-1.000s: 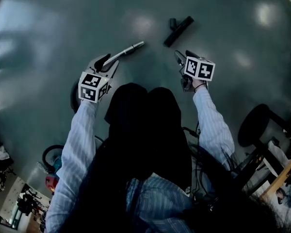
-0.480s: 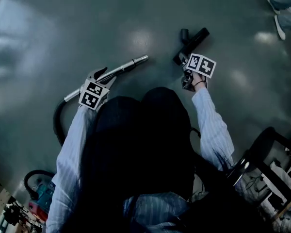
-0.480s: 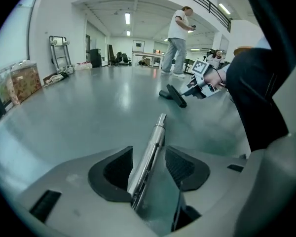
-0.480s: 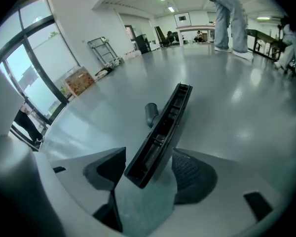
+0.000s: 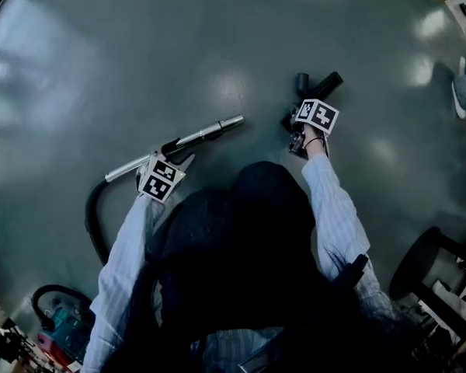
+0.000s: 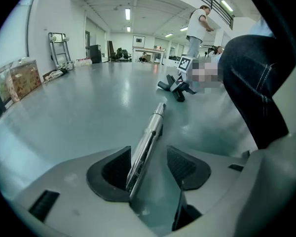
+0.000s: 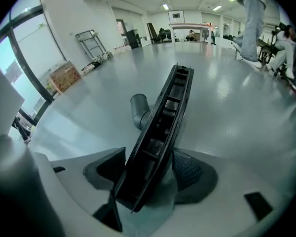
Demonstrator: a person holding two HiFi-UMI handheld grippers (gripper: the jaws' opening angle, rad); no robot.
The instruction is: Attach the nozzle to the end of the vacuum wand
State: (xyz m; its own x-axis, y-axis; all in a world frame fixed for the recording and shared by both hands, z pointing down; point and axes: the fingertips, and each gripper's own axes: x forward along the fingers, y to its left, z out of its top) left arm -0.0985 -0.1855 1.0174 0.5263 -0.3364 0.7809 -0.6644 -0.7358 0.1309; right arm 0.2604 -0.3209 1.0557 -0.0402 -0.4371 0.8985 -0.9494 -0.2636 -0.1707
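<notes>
The left hand-held gripper (image 6: 148, 167) straddles the vacuum wand (image 6: 148, 138) lying on the floor (image 5: 217, 37). Its jaws have just been opening and do not clamp the wand. In the head view the wand's long axis runs up-right, its free end towards the nozzle (image 7: 165, 127). The right hand-held gripper (image 7: 150, 174), its jaws also just opened wide, brackets the nozzle's bar unclamped, with the neck to the left. Each grip should close squarely across its part, so that neck and wand end can be lined up.
</notes>
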